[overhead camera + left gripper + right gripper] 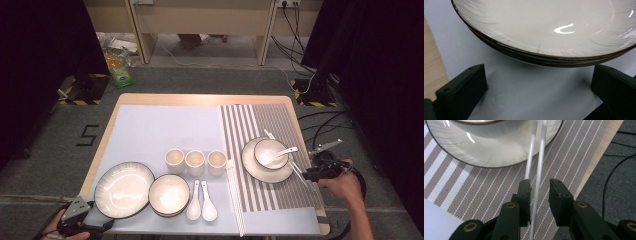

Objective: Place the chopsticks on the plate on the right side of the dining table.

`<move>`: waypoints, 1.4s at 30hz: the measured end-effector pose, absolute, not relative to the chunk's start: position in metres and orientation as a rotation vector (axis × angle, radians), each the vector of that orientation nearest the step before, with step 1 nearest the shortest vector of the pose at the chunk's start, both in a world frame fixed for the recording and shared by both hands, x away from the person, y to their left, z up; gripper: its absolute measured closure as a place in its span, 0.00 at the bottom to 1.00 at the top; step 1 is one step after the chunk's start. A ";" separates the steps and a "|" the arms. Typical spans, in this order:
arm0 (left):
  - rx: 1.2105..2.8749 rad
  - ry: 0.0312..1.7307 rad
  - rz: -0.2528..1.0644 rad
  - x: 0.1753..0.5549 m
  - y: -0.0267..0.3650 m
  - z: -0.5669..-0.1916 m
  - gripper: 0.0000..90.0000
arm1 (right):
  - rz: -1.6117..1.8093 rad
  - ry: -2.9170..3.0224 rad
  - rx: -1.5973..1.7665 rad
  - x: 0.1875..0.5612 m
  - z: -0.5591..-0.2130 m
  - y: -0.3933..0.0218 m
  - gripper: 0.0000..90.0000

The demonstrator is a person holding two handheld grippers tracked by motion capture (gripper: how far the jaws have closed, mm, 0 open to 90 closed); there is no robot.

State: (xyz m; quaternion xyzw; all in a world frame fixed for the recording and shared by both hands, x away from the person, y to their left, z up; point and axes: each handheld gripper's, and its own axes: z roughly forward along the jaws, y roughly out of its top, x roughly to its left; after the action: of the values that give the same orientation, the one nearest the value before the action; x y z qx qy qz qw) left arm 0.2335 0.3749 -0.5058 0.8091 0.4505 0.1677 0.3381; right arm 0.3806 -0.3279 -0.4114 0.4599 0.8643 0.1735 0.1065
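Currently my right gripper (539, 186) sits low in the right gripper view, jaws apart, straddling one of a pair of white chopsticks (539, 167). That stick runs down between the jaws; the other passes to the left jaw's tip, and I cannot tell whether it touches. Neither is clamped. Both sticks run up the frame to the rim of a white plate (486, 152) with a dark edge, on the striped placemat (474, 192). In the high view this gripper (320, 170) is at mid right, by the table's right edge, my hand (342, 185) behind it.

Left gripper (539, 82): jaws wide apart at the lower corners of the left gripper view, nothing between them but pale blue mat (529, 95). Large plate (544, 27), dark-rimmed, fills the upper frame, its near edge just beyond the jaw tips, not touching. In the high view that gripper (80, 220) is at lower left, just beside the large plate (123, 189).

Table layout, high view: bowl (169, 194) right of the large plate; two white spoons (201, 200) beside it; three cups (195, 161) in a row above. Second chopstick pair (235, 195) along the mat seam. On the striped mat (265, 125), a plate (267, 167) carries a bowl (271, 151) with a spoon (285, 150) in it.
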 end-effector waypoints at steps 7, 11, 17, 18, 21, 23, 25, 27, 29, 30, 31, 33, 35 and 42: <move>2.107 1.174 0.439 0.233 0.375 -0.506 0.00 | 0.512 2.554 1.377 0.378 -0.420 -0.333 0.78; 2.107 1.173 0.438 0.234 0.375 -0.506 0.00 | 0.500 2.557 1.365 0.379 -0.421 -0.331 0.84; 2.107 1.174 0.438 0.233 0.375 -0.506 0.00 | 0.487 2.572 1.353 0.383 -0.425 -0.327 0.90; 2.106 1.174 0.439 0.233 0.375 -0.506 0.00 | 0.490 2.577 1.356 0.385 -0.426 -0.326 0.91; 2.106 1.173 0.438 0.233 0.375 -0.506 0.00 | 0.480 2.581 1.351 0.388 -0.426 -0.323 0.92; 2.106 1.173 0.439 0.233 0.375 -0.506 0.00 | 0.482 2.581 1.349 0.390 -0.426 -0.320 0.92; 2.104 1.173 0.437 0.233 0.375 -0.506 0.00 | 0.477 2.581 1.350 0.392 -0.426 -0.318 0.92; 2.107 1.173 0.438 0.233 0.375 -0.506 0.00 | 0.472 2.583 1.342 0.394 -0.425 -0.318 0.93; 2.105 1.172 0.439 0.233 0.375 -0.506 0.00 | 0.472 2.575 1.346 0.396 -0.424 -0.316 0.93; 2.103 1.173 0.437 0.233 0.375 -0.506 0.00 | 0.476 2.578 1.336 0.398 -0.424 -0.316 0.93; 2.105 1.171 0.438 0.233 0.375 -0.506 0.00 | 0.477 2.579 1.335 0.398 -0.424 -0.315 0.93; 2.106 1.172 0.438 0.233 0.375 -0.506 0.00 | 0.482 2.580 1.334 0.399 -0.422 -0.313 0.93; 2.104 1.172 0.437 0.233 0.375 -0.506 0.00 | 0.488 2.574 1.339 0.400 -0.421 -0.312 0.92; 2.105 1.171 0.437 0.233 0.375 -0.506 0.00 | 0.523 2.553 1.358 0.398 -0.414 -0.307 0.73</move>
State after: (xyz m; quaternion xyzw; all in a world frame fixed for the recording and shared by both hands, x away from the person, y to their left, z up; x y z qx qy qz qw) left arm 0.2333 0.3750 -0.5062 0.8086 0.4499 0.1680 0.3399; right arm 0.3981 -0.3067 -0.4143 0.4599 0.8642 0.1770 0.1014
